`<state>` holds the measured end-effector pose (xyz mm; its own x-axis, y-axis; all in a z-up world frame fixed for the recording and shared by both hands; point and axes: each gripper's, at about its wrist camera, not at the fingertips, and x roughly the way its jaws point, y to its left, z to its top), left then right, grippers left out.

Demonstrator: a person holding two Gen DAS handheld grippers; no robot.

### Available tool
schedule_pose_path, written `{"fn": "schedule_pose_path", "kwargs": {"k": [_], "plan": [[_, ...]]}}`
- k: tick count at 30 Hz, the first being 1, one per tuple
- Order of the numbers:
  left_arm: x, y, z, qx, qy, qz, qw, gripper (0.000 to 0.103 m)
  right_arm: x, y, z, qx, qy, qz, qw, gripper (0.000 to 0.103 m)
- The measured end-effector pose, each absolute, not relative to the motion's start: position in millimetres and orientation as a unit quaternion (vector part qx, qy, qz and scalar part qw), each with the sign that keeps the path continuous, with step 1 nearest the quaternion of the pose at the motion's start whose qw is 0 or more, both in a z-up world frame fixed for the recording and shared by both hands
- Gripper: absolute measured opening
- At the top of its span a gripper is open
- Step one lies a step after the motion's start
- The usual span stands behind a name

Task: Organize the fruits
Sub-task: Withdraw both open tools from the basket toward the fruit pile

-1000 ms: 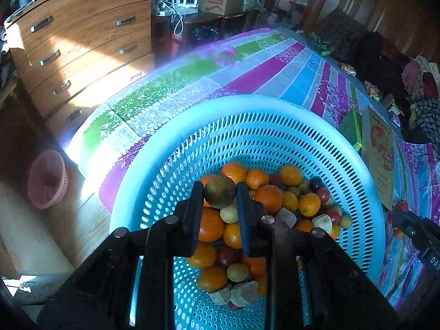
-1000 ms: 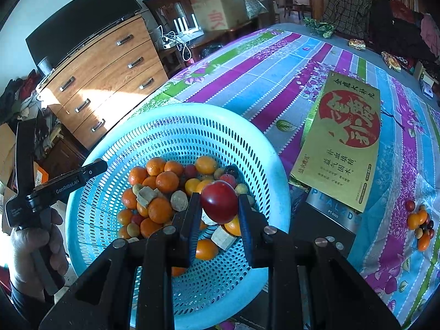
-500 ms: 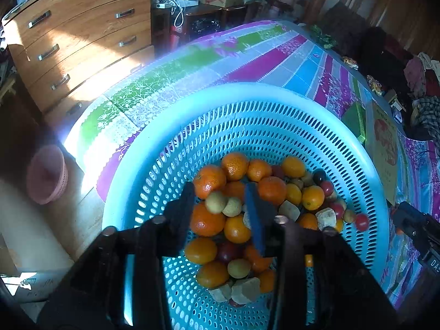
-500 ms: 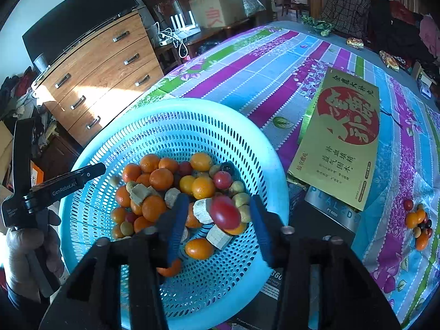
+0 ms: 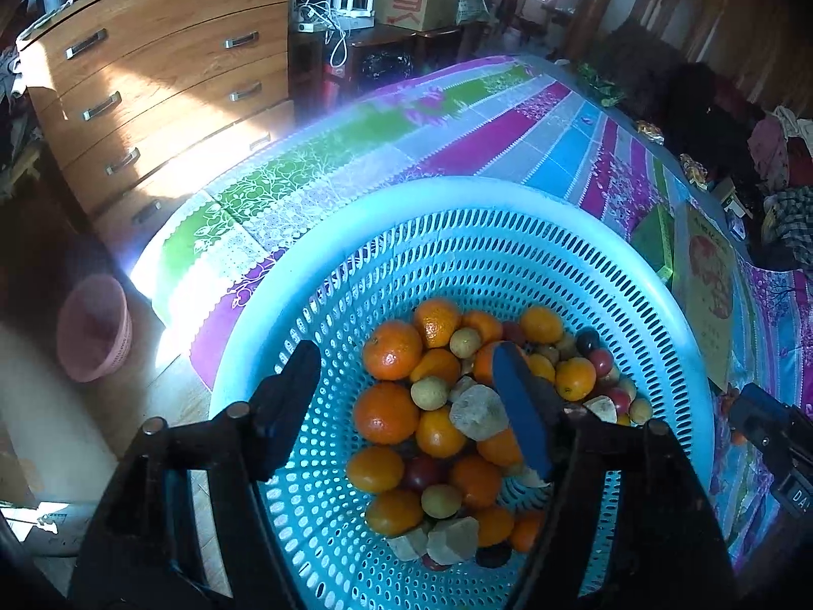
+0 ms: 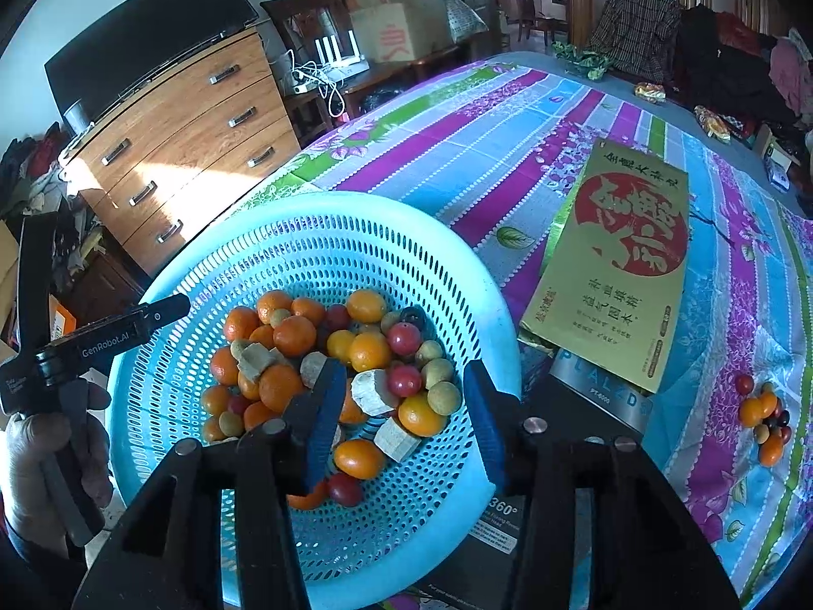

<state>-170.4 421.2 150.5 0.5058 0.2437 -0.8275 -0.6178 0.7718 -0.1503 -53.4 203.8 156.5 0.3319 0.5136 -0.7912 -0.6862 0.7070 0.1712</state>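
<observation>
Both grippers have let go of their fruit since a second ago: the olive-green round fruit once pinched by the left gripper (image 5: 406, 406) and the dark red plum once held by the right gripper (image 6: 401, 406) are gone from the fingers. Each pair of jaws has just been opening and now stands apart with nothing gripped, hanging over the round perforated turquoise plastic basket (image 6: 457, 274). Directly beneath the blue pads (image 6: 320, 422) lies the heap of orange tangerines, red plums, pale green fruits and beige chunks (image 5: 447, 422). Off to the right gripper's right, a small cluster of orange and dark fruits (image 6: 764, 417) sits on the striped floral tablecloth (image 6: 457, 152), beyond a gold rectangular gift box (image 6: 625, 264). A person's hand (image 6: 45, 457) grips the left tool's handle.
</observation>
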Motion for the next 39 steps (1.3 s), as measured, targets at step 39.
{"fn": "schedule_pose_path", "kwargs": {"k": [39], "plan": [[-97.5,220.7,235.7,-0.139,0.324,0.086,0.932,0.083,-79.1,-103.6,155.2,-0.078,0.329,0.141,0.931,0.055]]}}
